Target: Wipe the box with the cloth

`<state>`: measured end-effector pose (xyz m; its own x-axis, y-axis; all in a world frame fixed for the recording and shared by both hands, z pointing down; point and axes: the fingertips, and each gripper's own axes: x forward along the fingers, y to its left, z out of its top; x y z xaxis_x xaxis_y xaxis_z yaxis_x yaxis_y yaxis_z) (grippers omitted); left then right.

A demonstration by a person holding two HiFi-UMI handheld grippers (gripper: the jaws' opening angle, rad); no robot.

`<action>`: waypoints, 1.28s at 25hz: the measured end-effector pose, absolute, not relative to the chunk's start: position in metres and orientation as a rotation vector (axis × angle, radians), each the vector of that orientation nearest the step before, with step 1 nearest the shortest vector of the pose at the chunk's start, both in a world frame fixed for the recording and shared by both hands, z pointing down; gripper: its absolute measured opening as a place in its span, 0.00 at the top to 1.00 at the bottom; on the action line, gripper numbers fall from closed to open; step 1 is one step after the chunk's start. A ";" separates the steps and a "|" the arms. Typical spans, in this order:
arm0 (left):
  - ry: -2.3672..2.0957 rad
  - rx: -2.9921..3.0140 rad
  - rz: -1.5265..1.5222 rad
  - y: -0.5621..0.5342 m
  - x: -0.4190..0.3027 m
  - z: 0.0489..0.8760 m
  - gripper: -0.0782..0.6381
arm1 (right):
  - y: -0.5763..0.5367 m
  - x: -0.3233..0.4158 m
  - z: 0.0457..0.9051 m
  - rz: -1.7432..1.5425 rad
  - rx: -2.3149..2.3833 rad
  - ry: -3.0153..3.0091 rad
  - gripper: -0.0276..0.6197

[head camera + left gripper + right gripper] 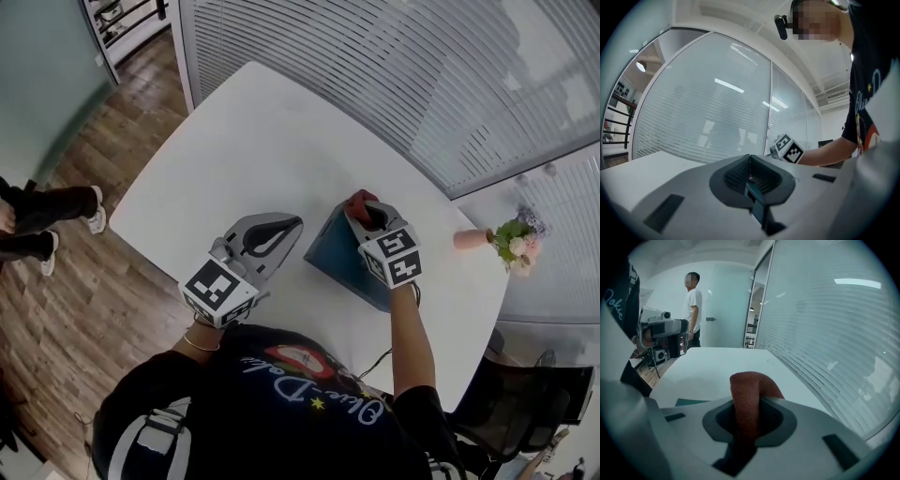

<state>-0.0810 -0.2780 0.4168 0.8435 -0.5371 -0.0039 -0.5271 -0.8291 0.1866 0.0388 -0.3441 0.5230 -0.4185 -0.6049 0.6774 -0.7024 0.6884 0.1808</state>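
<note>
A dark blue box (pixel 336 258) stands on the white table (pixel 253 141). My right gripper (pixel 366 210) is over the box's far top edge, shut on a folded red cloth (pixel 357 201). In the right gripper view the cloth (pixel 749 392) sticks up between the jaws of the right gripper (pixel 751 404), and a teal sliver of the box (pixel 691 402) shows below left. My left gripper (pixel 298 223) hovers just left of the box with its tips together. In the left gripper view the left gripper (pixel 750 157) has its jaws shut with nothing held, and the right gripper's marker cube (pixel 787 149) lies beyond.
A pink vase of flowers (pixel 506 239) stands near the table's right edge. A dark chair (pixel 525 394) sits at the lower right. A person's legs (pixel 47 220) are on the wooden floor at the left. Another person (pixel 692 310) and a camera rig (pixel 663 336) stand beyond the table.
</note>
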 end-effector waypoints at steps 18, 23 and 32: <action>-0.818 2.865 -0.098 -0.269 -0.070 0.407 0.88 | -0.313 0.105 0.528 0.240 1.121 -2.061 0.86; -0.803 2.873 -0.095 -0.267 -0.068 0.406 0.88 | -0.306 0.126 0.530 0.264 1.179 -2.030 0.86; -0.780 2.886 -0.092 -0.262 -0.064 0.404 0.88 | -0.286 0.165 0.530 0.305 1.289 -1.972 0.86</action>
<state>-0.0636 -0.2620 0.4044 0.8629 -0.5051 -0.0198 -0.4959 -0.8535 0.1602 0.1652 -0.2860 0.5298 -0.2138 -0.6861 0.6954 -0.8643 0.4646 0.1927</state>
